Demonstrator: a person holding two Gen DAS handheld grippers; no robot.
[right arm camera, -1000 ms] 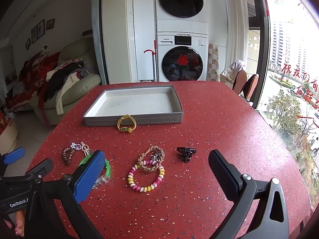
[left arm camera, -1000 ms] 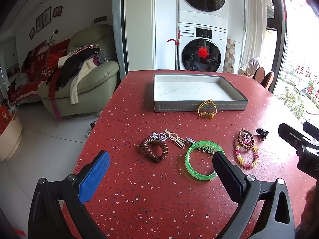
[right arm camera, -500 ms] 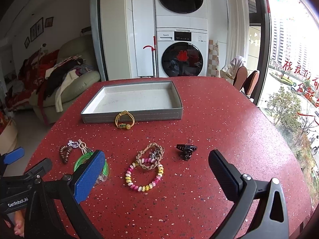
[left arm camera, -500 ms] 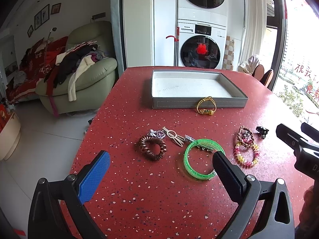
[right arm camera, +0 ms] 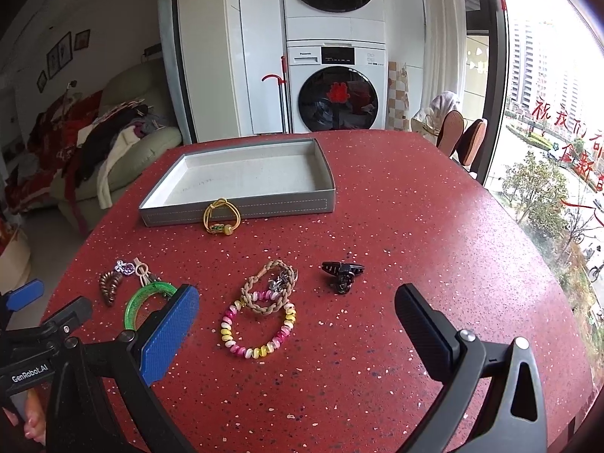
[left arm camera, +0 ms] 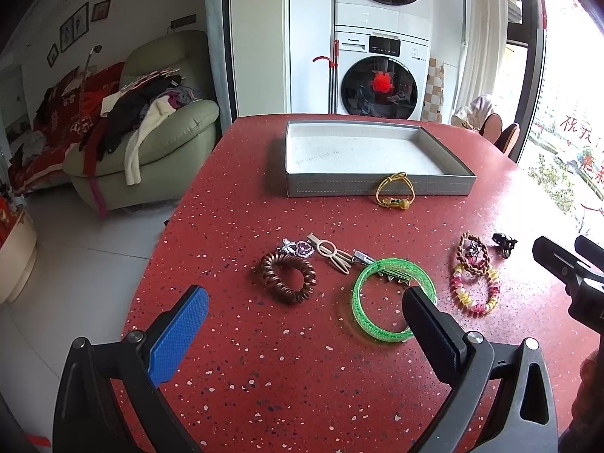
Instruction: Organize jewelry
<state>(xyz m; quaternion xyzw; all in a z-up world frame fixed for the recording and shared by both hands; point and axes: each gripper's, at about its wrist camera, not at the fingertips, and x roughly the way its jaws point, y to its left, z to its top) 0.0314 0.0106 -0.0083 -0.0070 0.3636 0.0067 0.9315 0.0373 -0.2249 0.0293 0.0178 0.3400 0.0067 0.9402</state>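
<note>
On the red speckled table (left arm camera: 264, 370), the jewelry lies loose below the grey tray (left arm camera: 377, 188), which sits toward 12 o'clock. A gold bracelet (left arm camera: 395, 188) touches the tray's front wall. The left gripper (left arm camera: 302, 313) hangs wide open over a brown coil tie (left arm camera: 287, 277) and green bangle (left arm camera: 389, 298). The right gripper (right arm camera: 298, 321), jaws also spread and empty, faces a beaded bracelet (right arm camera: 258, 328), braided bracelet (right arm camera: 270, 287) and, at 1 o'clock, a black claw clip (right arm camera: 342, 272).

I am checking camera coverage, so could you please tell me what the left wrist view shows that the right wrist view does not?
Only the left wrist view shows the brown spiral hair tie and green bangle as whole rings. Only the right wrist view shows the black claw clip clearly, near centre. Both show the grey tray, the gold bracelet against its front wall, and the beaded bracelet.
</note>
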